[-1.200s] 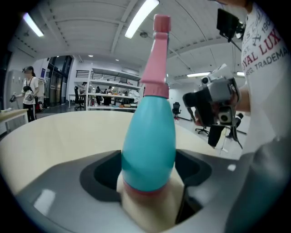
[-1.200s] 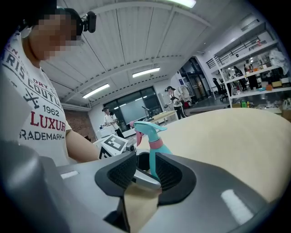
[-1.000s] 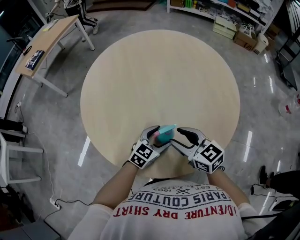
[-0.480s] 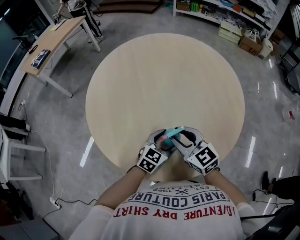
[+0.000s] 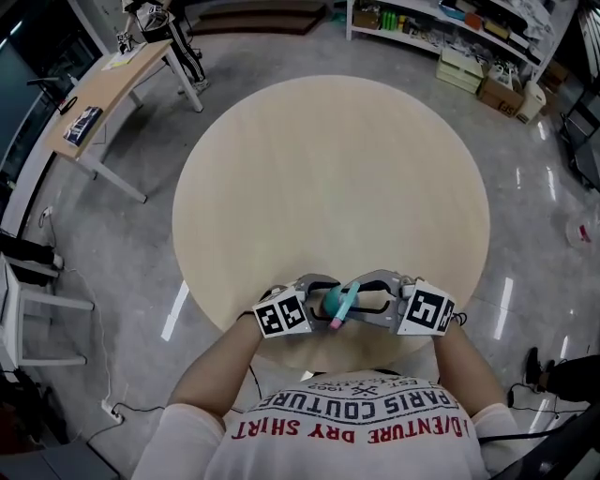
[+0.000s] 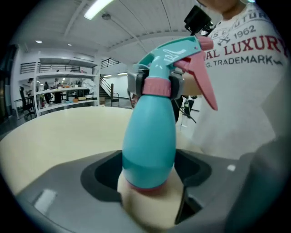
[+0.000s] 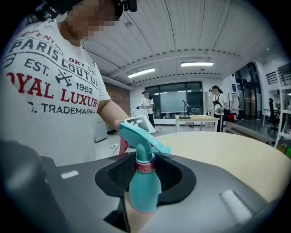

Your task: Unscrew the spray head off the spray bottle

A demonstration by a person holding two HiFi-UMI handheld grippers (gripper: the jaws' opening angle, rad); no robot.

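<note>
Item: spray bottle [image 5: 330,301], teal body, held between both tongs over near edge of round desk [image 5: 328,169] (light wood top); contact w/ desk top can't be told. Spray head [image 6: 175,50] still fitted: teal, w/ pink trigger [image 6: 205,86] and pink collar [image 6: 157,86] at neck. In head view the trigger end points toward the person. L tongs [image 5: 320,297]: clamped on bottle's lower body, base seated between the jaws in left gripper view. R tongs [image 5: 356,300]: narrow, jaws have just been closing, pink collar between them, grey tips pressing either side of it. Tongs come in from opposite sides, tips nearly meeting at the bottle. L cube [image 5: 281,313] and R cube [image 5: 427,310], square markers, sit at the outer ends. Wearer: white printed shirt [image 5: 347,422], forearms at bottom of head view. Surroundings: grey glossy floor [image 5: 122,244]. 2nd desk [image 5: 108,84], rectangular, far L, w/ dark flat item [image 5: 82,117] on it. White chair [image 5: 33,314] at L edge. Shelving [image 5: 469,47] w/ boxes, far R. Another person [image 5: 159,23] stands by the 2nd desk. Cable [image 5: 141,405] lies on the floor.
</note>
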